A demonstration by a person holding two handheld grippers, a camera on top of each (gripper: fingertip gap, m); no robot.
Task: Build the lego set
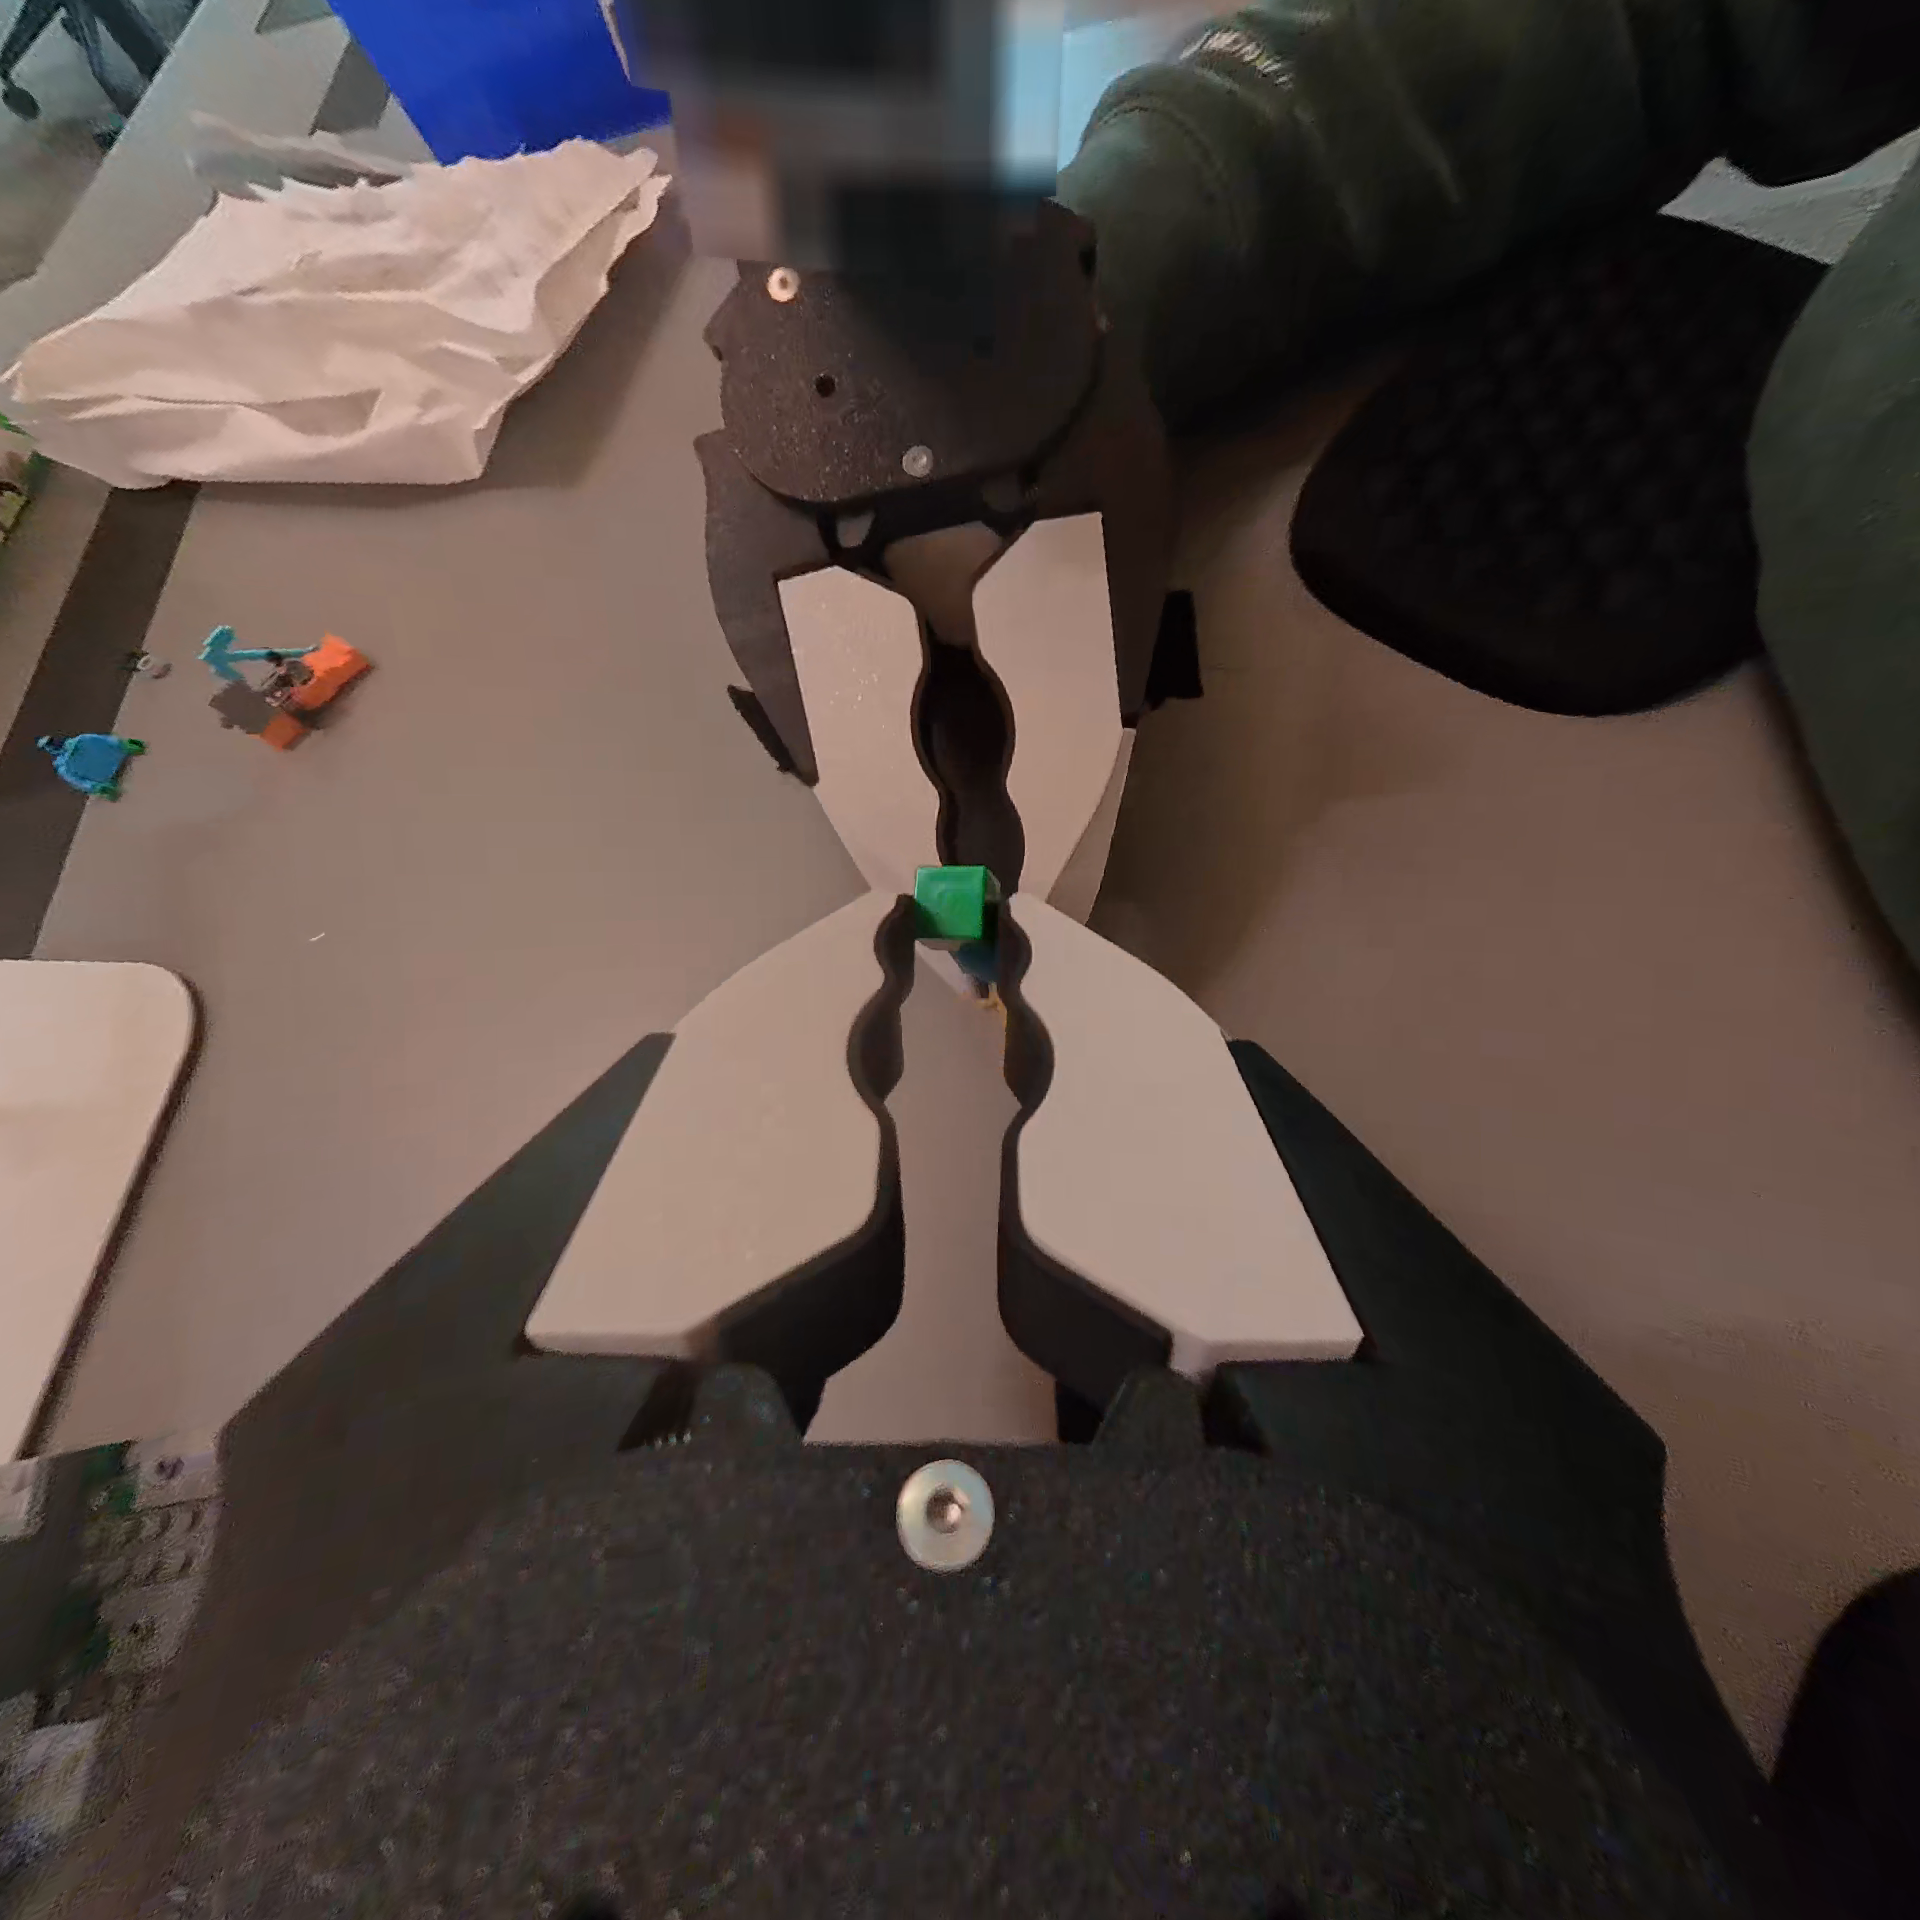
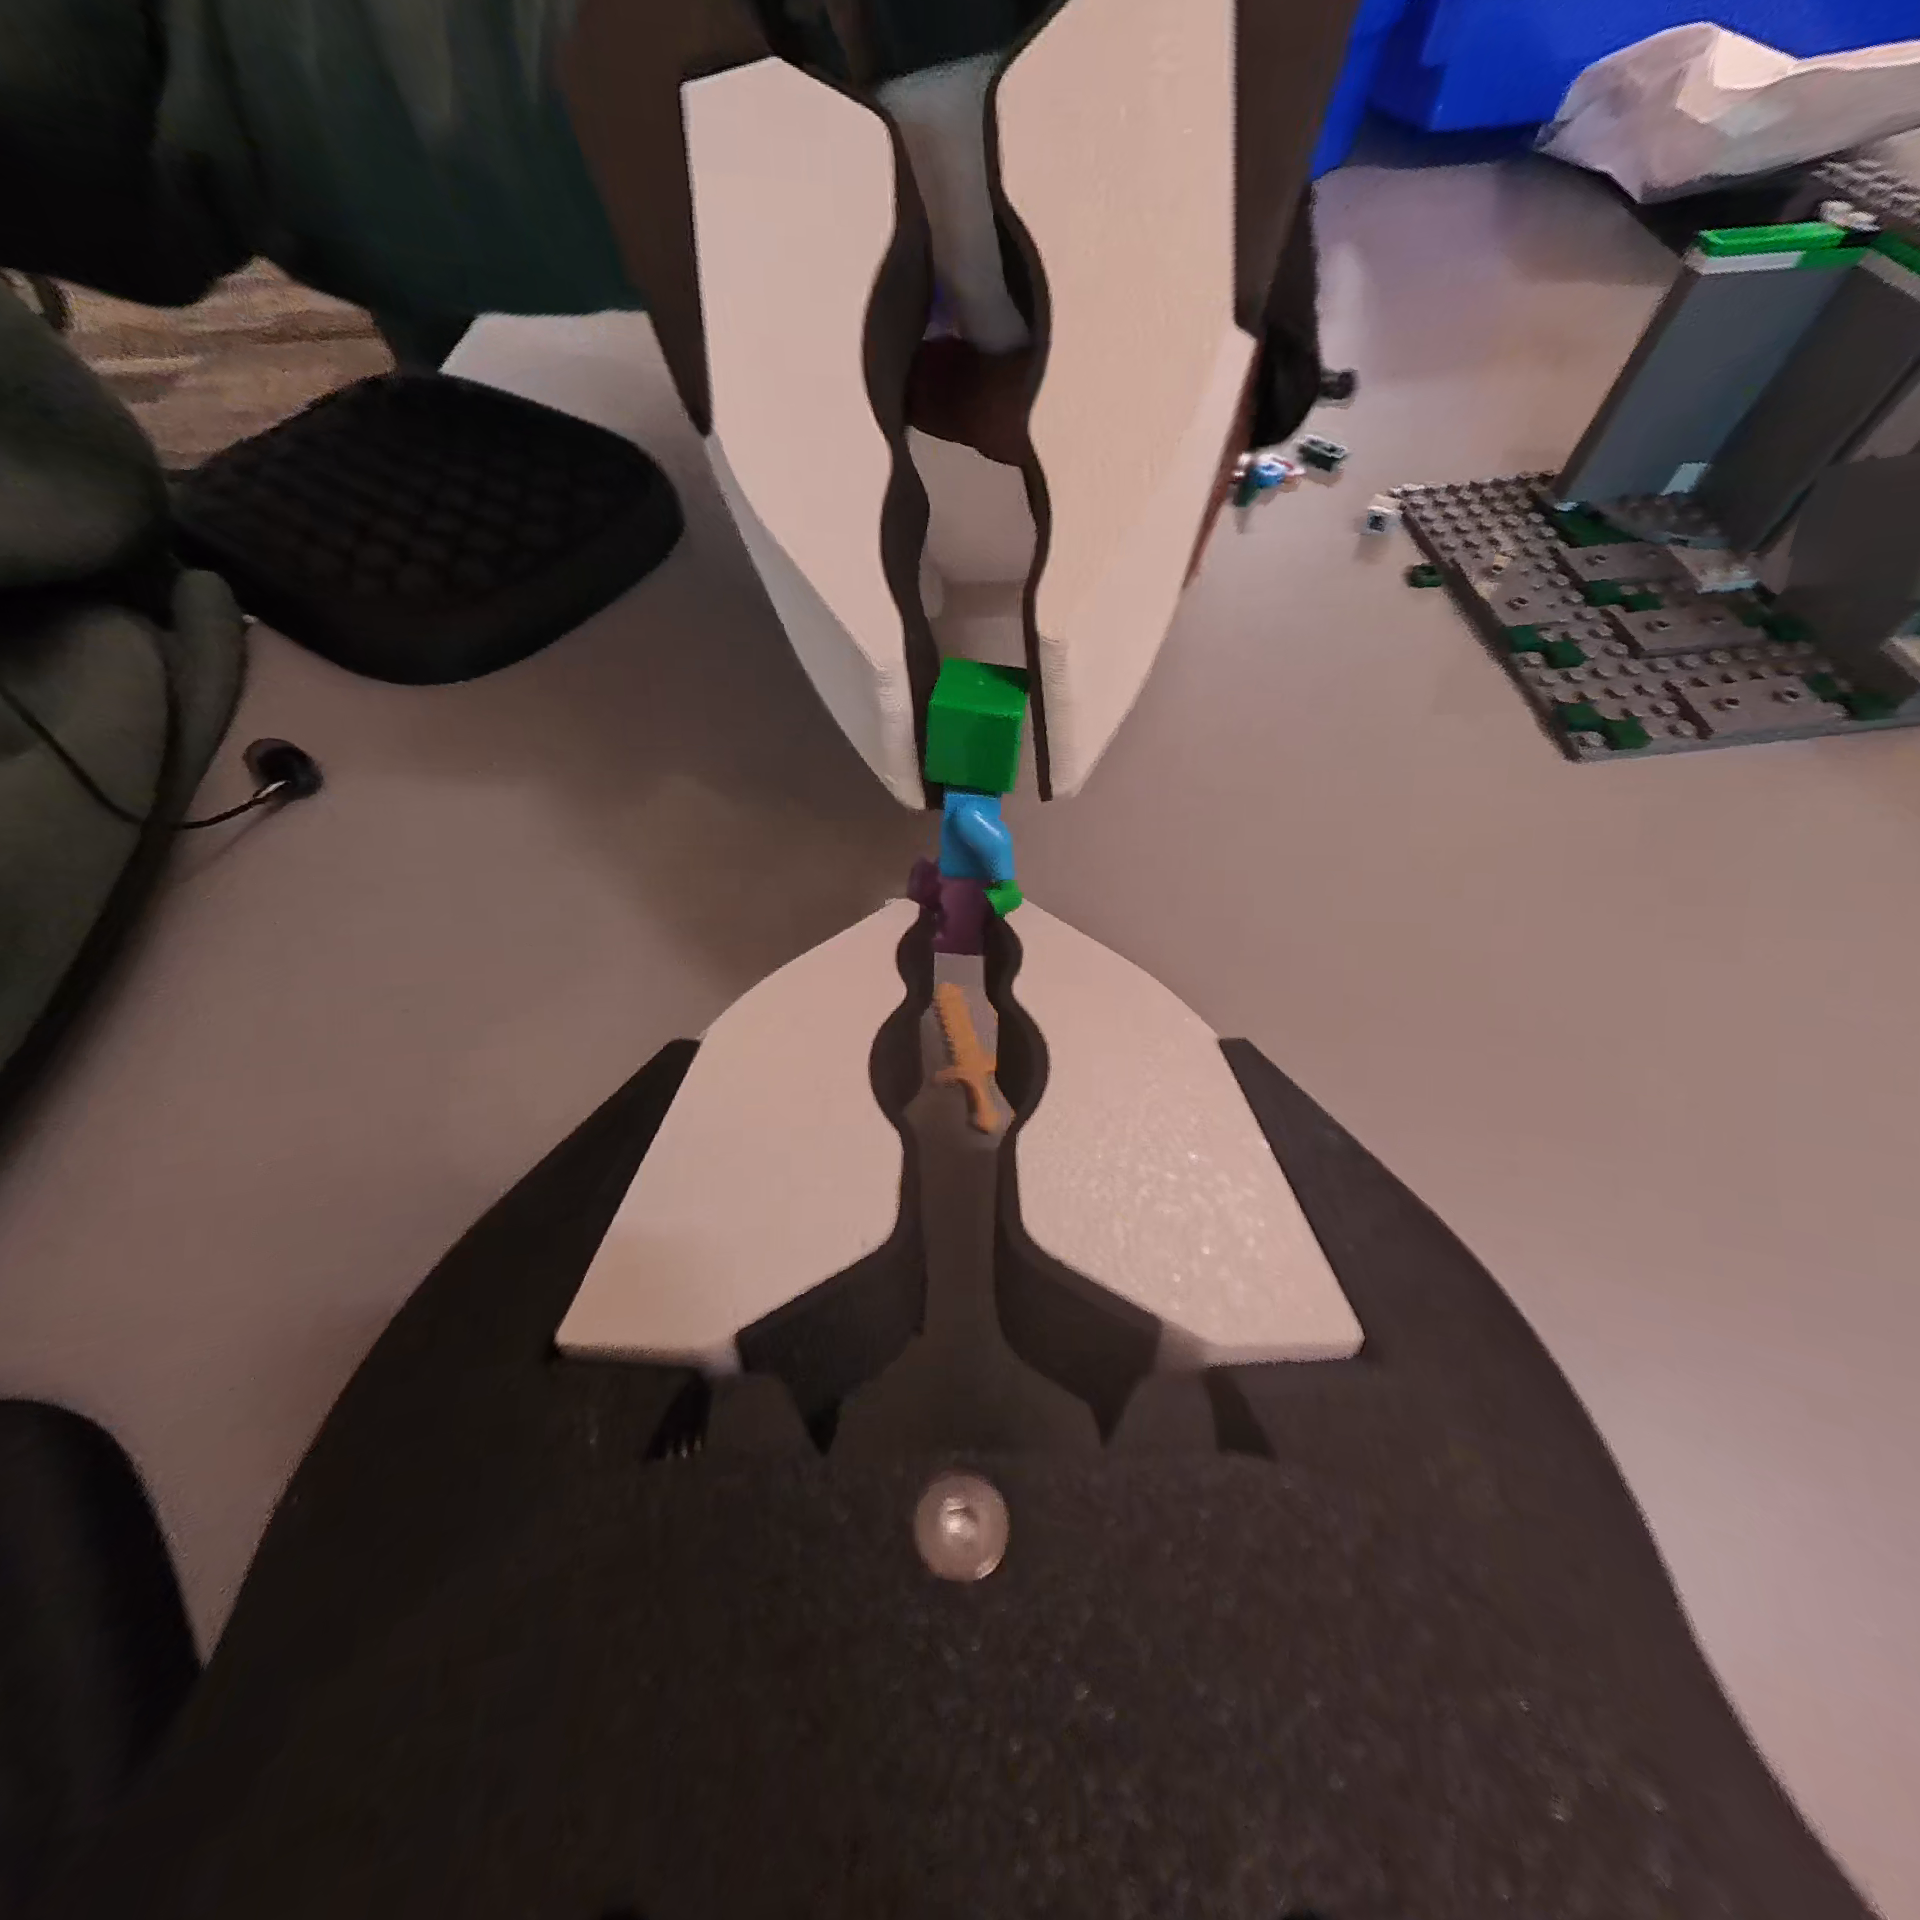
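A minifigure with a green cube head [image 2: 977, 722], a blue torso [image 2: 975, 840] and purple legs [image 2: 958, 920] hangs between both grippers above the table. My left gripper [image 1: 956, 920] is shut on the green head [image 1: 948, 902]. It enters the right wrist view from the top [image 2: 982, 774]. My right gripper [image 2: 956, 930] is shut on the purple legs. It enters the left wrist view from the top, tip to tip with the left one. A small gold sword [image 2: 968, 1060] shows in the gap between the right gripper's fingers. I cannot tell whether it lies on the table.
A grey studded baseplate [image 2: 1621, 644] with grey towers [image 2: 1756, 364] stands at the right, with loose small pieces [image 2: 1322, 452] near it. Orange and teal pieces [image 1: 301, 675] and crumpled white paper [image 1: 332, 322] lie at the left. A black chair seat [image 2: 416, 520] and a dark green sleeve [image 1: 1351, 208] are close.
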